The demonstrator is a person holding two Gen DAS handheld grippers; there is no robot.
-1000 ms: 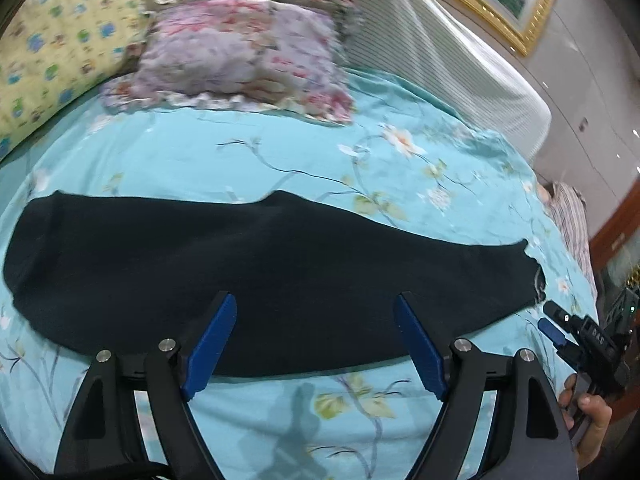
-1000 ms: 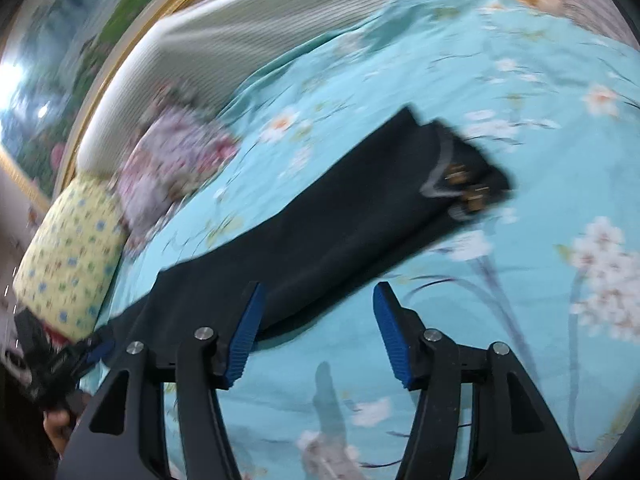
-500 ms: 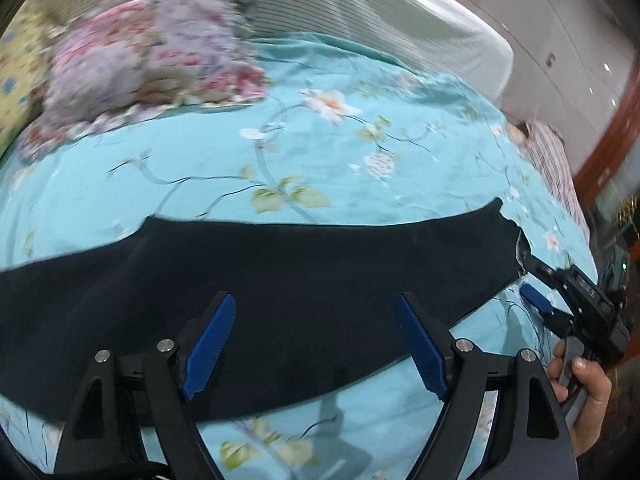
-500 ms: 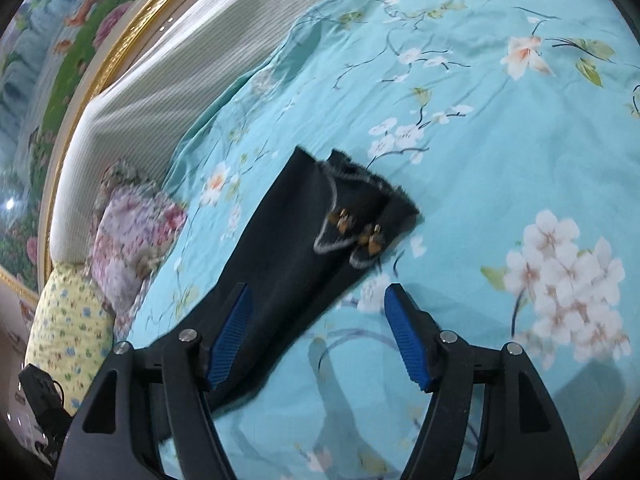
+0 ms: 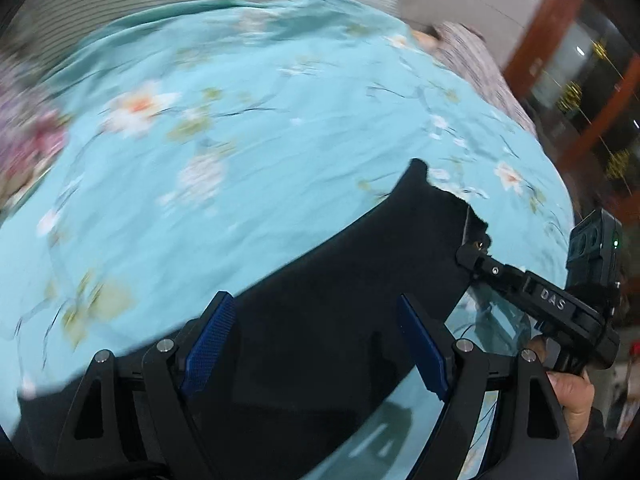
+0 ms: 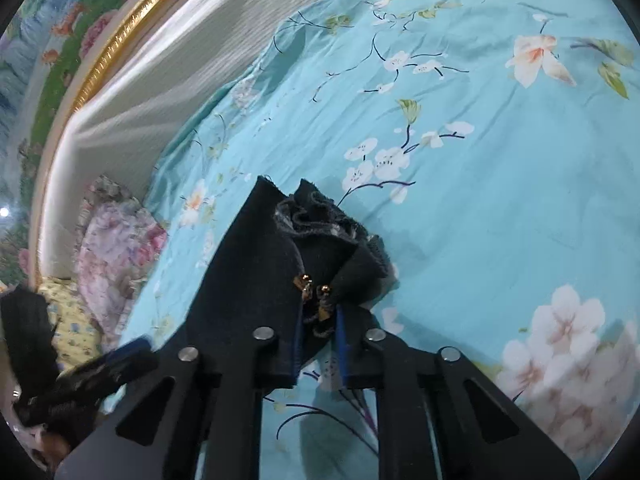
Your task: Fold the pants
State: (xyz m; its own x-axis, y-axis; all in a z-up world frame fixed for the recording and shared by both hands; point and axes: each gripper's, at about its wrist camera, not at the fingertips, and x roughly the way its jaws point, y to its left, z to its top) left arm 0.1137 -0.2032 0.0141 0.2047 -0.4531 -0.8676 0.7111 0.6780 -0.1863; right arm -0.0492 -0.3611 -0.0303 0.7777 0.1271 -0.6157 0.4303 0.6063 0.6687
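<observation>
Black pants (image 5: 320, 304) lie lengthwise on a turquoise floral bed sheet (image 5: 200, 160). My right gripper (image 6: 318, 332) is shut on the waistband end of the pants (image 6: 256, 280), by the gold buttons, and the cloth bunches up in front of its jaws. It also shows in the left wrist view (image 5: 472, 256), pinching that same end. My left gripper (image 5: 316, 344) is open, its blue pads spread wide just above the middle of the pants, holding nothing. The left wrist view is blurred by motion.
A pink floral pillow (image 6: 116, 248) and a yellow one (image 6: 72, 320) lie at the head of the bed, against a striped white headboard (image 6: 160, 72) with a gold-framed painting (image 6: 60, 32) above. The bed edge (image 5: 560, 200) is at the right in the left wrist view.
My right gripper has moved onto the waistband end and shut on it, bunching the cloth. My left gripper has swung right along the pants towards that end, still open.
</observation>
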